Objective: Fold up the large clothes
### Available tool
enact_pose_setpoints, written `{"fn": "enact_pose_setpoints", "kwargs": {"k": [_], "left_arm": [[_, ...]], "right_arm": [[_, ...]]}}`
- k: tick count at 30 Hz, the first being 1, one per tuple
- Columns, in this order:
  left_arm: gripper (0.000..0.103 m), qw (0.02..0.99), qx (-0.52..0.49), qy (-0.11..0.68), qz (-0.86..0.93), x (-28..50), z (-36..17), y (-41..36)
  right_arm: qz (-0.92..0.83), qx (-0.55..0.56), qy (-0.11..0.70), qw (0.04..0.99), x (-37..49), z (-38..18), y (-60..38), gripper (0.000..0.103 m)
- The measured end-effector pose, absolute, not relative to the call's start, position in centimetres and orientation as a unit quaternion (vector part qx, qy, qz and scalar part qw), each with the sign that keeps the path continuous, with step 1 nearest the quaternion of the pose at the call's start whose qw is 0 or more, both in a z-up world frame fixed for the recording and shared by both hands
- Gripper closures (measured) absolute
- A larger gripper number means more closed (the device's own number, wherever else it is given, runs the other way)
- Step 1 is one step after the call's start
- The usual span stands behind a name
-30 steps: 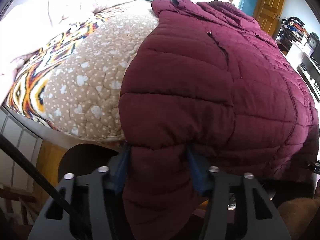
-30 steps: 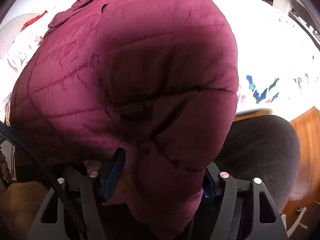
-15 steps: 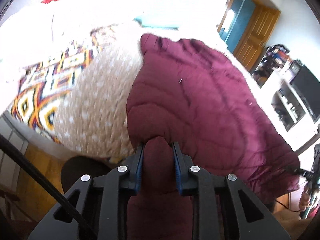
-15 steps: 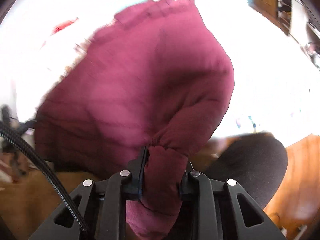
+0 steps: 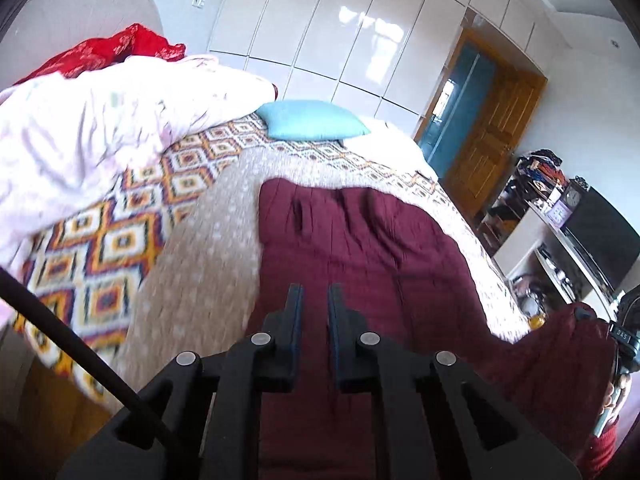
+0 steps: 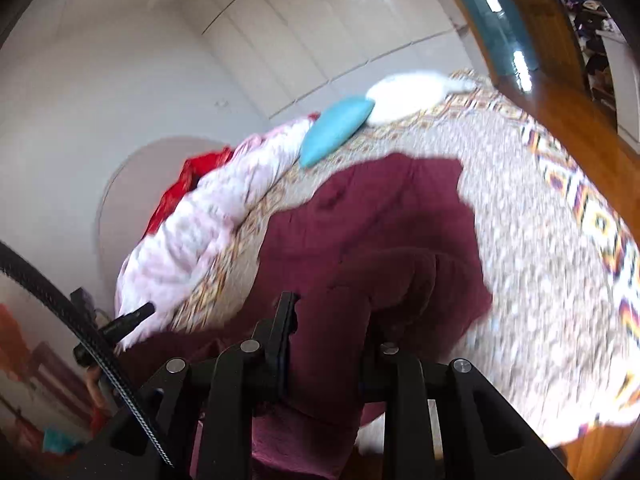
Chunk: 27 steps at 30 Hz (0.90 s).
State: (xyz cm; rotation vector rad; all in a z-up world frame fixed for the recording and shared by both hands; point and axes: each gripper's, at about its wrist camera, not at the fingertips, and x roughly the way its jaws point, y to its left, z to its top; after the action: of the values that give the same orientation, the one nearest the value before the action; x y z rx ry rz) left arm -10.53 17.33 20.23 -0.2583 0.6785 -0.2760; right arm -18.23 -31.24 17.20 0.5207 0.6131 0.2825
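A maroon quilted jacket [image 5: 360, 232] lies spread on the bed, its near hem lifted off the edge. My left gripper [image 5: 316, 292] is shut on that hem, and maroon fabric hangs down beneath its fingers. My right gripper [image 6: 332, 312] is shut on a thick bunched fold of the jacket [image 6: 380, 208]; the fold hides its right fingertip. In the left wrist view the other raised jacket corner [image 5: 560, 344] shows at the far right. The left gripper's tip shows blurred at the left edge of the right wrist view.
The bed carries a beige dotted quilt [image 5: 208, 256] over a patterned bedspread [image 5: 100, 248]. A pink-white duvet [image 5: 80, 136], red cloth [image 5: 112, 48] and teal pillow [image 5: 312, 120] lie at its far side. A wooden door [image 5: 492, 148] and TV shelf [image 5: 592, 232] stand to the right.
Both grippers closed on the jacket's near hem and rose, lifting it off the bed edge. Both views have tilted up toward the far wall.
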Motion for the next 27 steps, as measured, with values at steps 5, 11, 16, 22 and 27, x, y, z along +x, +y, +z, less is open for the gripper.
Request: {"fn": "enact_pose_setpoints", "kwargs": {"k": [5, 11, 16, 22, 27], "left_arm": [[0.093, 0.931, -0.103, 0.336, -0.100, -3.7, 18.4, 14.5], [0.084, 0.917, -0.120, 0.378, -0.047, 3.9, 13.2, 13.5], [0.068, 0.900, -0.180, 0.387, -0.093, 4.6, 14.1, 15.7], [0.030, 0.919, -0.140, 0.355, -0.096, 0.4, 16.4, 19.1], [0.030, 0.903, -0.107, 0.412, -0.060, 0.0, 12.1, 22.2]], "right_arm": [[0.079, 0.236, 0.323, 0.913, -12.0, 15.7, -32.0, 0.078], [0.001, 0.206, 0.398, 0.894, -3.2, 9.7, -31.8, 0.078], [-0.047, 0.197, 0.447, 0.871, 0.7, 3.5, -32.2, 0.078], [-0.032, 0.232, 0.441, 0.866, 1.4, 1.9, -34.1, 0.078], [-0.025, 0.231, 0.432, 0.871, -0.2, 3.0, -33.7, 0.078]]}}
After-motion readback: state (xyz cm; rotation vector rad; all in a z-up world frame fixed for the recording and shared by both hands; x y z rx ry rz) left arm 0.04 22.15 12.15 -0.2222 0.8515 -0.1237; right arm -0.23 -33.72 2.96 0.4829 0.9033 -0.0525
